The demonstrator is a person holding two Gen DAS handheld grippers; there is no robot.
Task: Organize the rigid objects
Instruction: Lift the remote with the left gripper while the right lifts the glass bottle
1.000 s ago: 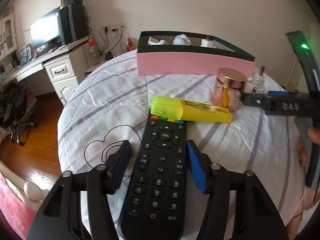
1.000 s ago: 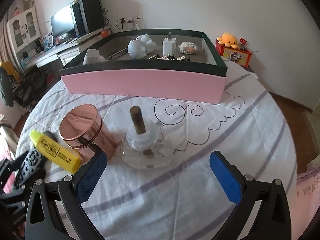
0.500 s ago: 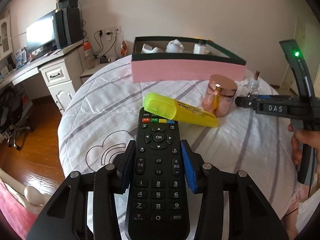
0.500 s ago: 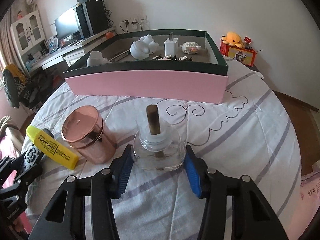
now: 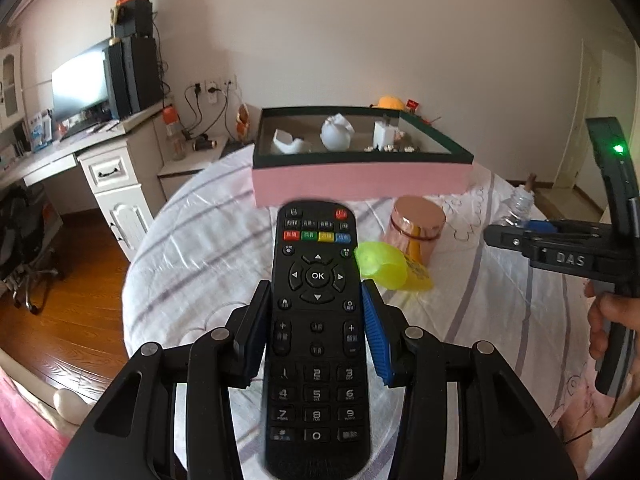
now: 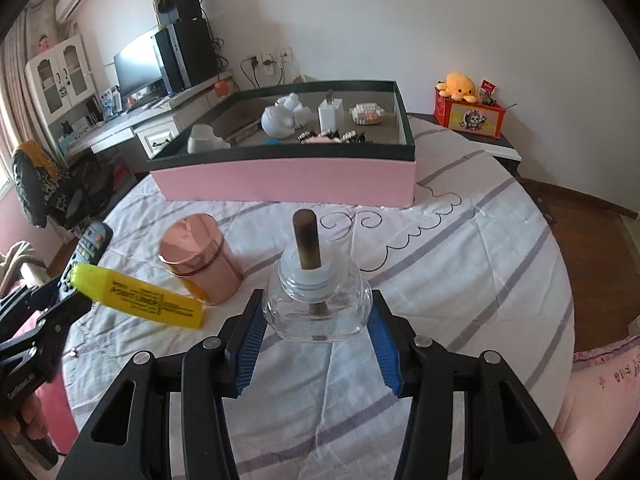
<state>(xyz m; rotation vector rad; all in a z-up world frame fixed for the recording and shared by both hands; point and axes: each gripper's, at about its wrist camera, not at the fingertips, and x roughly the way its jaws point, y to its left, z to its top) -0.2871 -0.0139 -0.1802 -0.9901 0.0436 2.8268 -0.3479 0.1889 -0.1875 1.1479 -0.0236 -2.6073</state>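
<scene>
My left gripper (image 5: 316, 292) is shut on a black remote control (image 5: 316, 240), gripped across its middle and held above the striped cloth. My right gripper (image 6: 316, 308) is shut on a clear glass bottle (image 6: 320, 280) with a brown wick stick, its blue pads against both sides. A yellow highlighter (image 5: 384, 266) lies with its cap end next to the remote and the left fingers. It also shows in the right wrist view, highlighter (image 6: 140, 296). A rose-gold tin (image 6: 196, 256) stands upright between the two grippers.
A pink box with a dark green rim (image 6: 280, 180) stands at the far side of the round table and holds several small white items. A desk with a monitor (image 5: 80, 84) is off to the left, wooden floor below. A hand (image 5: 608, 320) holds the right gripper's handle.
The left jaws closed on the remote and lifted it. The right jaws closed from wide open onto the glass bottle and raised it a little. The highlighter no longer lies across the remote's top.
</scene>
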